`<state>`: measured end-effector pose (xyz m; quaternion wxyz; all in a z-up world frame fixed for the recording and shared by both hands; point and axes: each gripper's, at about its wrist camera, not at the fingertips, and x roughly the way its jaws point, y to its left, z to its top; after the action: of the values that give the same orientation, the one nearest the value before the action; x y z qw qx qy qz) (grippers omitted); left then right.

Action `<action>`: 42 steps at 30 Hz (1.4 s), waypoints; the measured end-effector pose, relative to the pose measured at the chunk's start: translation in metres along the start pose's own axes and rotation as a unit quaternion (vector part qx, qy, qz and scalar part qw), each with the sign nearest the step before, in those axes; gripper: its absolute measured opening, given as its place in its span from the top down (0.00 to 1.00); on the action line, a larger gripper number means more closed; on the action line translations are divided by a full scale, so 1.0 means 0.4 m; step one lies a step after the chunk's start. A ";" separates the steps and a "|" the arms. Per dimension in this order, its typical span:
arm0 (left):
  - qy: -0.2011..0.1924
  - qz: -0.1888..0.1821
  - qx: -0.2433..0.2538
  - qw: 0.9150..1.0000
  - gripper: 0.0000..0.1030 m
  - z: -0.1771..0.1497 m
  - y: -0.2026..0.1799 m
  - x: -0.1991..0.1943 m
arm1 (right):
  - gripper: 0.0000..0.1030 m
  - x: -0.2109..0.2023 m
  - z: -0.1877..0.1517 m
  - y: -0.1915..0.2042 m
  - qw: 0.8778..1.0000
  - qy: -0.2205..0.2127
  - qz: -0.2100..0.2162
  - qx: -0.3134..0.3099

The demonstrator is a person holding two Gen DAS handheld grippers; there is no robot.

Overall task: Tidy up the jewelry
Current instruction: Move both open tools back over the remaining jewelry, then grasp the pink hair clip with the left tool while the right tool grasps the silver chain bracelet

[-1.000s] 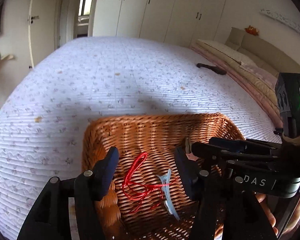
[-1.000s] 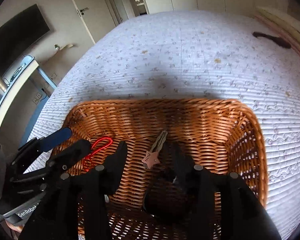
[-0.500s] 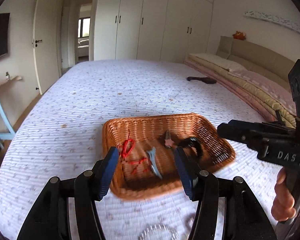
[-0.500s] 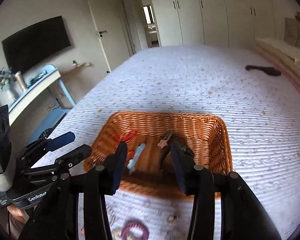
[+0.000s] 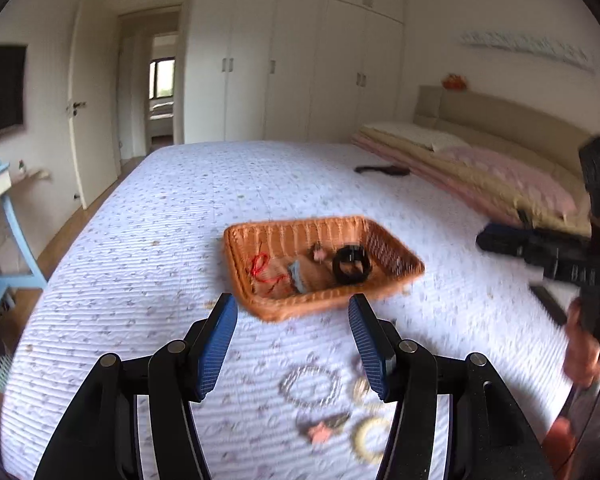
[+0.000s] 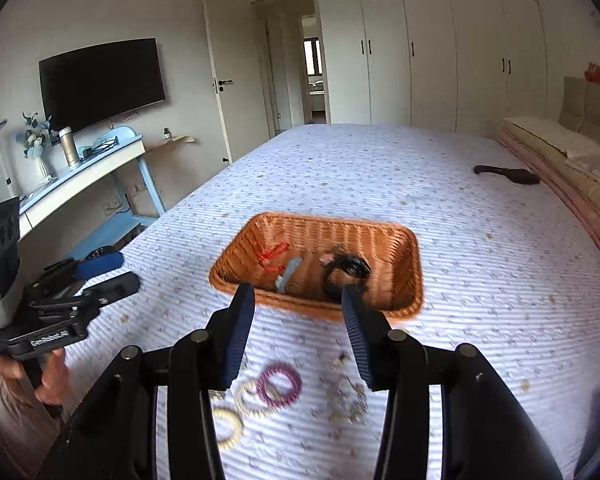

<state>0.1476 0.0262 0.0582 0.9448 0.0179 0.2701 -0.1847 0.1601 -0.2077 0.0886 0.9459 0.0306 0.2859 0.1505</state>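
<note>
On the bed point(image 6: 380, 168), near the basket point(image 6: 408, 276) holding a black bracelet point(image 6: 346, 274), both the left gripper point(image 5: 292, 344) and right gripper point(image 6: 298, 330) hover, fingers half open, empty; loose rings point(image 6: 280, 384) lie nearer.

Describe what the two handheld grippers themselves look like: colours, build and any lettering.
Both are black linkage frames with silver pivot pins and two flat fingers faced with blue ribbed pads. The left gripper carries white lettering reading GenRobot.AI on its body, seen from the right wrist camera. The right gripper looks the same build; its lettering is too blurred to read. No sleeves are clearly visible.
</note>
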 end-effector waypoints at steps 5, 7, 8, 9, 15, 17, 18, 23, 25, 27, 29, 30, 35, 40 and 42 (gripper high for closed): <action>0.024 -0.005 0.014 1.000 0.43 -0.081 0.012 0.000 | 0.53 0.008 -0.079 -0.047 0.999 0.024 -0.017 0.013; 0.040 -0.012 0.003 0.999 0.43 -0.114 0.017 0.017 | 0.53 0.034 -0.125 -0.071 0.999 0.040 -0.027 0.025; 0.046 -0.014 -0.003 0.999 0.43 -0.128 0.022 0.030 | 0.53 0.050 -0.141 -0.081 0.998 0.047 -0.032 0.028; 0.057 -0.017 -0.010 0.998 0.43 -0.145 0.028 0.045 | 0.53 0.070 -0.167 -0.091 0.997 0.057 -0.040 0.033; 0.146 -0.059 -0.036 0.987 0.43 -0.220 0.021 0.148 | 0.55 0.181 -0.264 -0.131 0.991 0.109 -0.060 0.054; 0.170 -0.072 -0.023 0.983 0.43 -0.240 0.008 0.175 | 0.57 0.209 -0.280 -0.141 0.989 0.122 -0.059 0.065; 0.177 -0.069 -0.015 0.982 0.43 -0.247 0.003 0.186 | 0.57 0.219 -0.286 -0.147 0.988 0.126 -0.058 0.070; 0.199 -0.081 -0.009 0.977 0.43 -0.250 -0.001 0.227 | 0.57 0.262 -0.303 -0.158 0.984 0.151 -0.049 0.082; 0.202 -0.082 0.004 0.976 0.43 -0.248 -0.007 0.236 | 0.57 0.275 -0.305 -0.159 0.983 0.155 -0.053 0.081; 0.202 -0.079 0.017 0.976 0.43 -0.240 -0.018 0.246 | 0.58 0.279 -0.300 -0.157 0.983 0.154 -0.057 0.078; 0.202 -0.078 0.028 0.976 0.43 -0.236 -0.028 0.253 | 0.61 0.287 -0.297 -0.159 0.983 0.156 -0.059 0.079; 0.201 -0.080 0.036 0.976 0.49 -0.236 -0.034 0.254 | 0.64 0.291 -0.297 -0.161 0.983 0.157 -0.060 0.079; 0.196 -0.086 0.073 0.974 0.75 -0.246 -0.073 0.236 | 0.81 0.297 -0.299 -0.168 0.982 0.155 -0.067 0.084; 0.202 -0.094 0.074 0.972 0.77 -0.253 -0.091 0.208 | 0.82 0.288 -0.303 -0.167 0.983 0.152 -0.057 0.082; 0.203 -0.086 0.078 0.972 0.77 -0.253 -0.098 0.217 | 0.82 0.289 -0.304 -0.166 0.983 0.153 -0.060 0.078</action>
<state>0.1508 -0.0262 -0.0703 0.8465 0.1056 0.4414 -0.2785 0.2024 -0.2395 -0.0839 0.8929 0.0638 0.4397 0.0737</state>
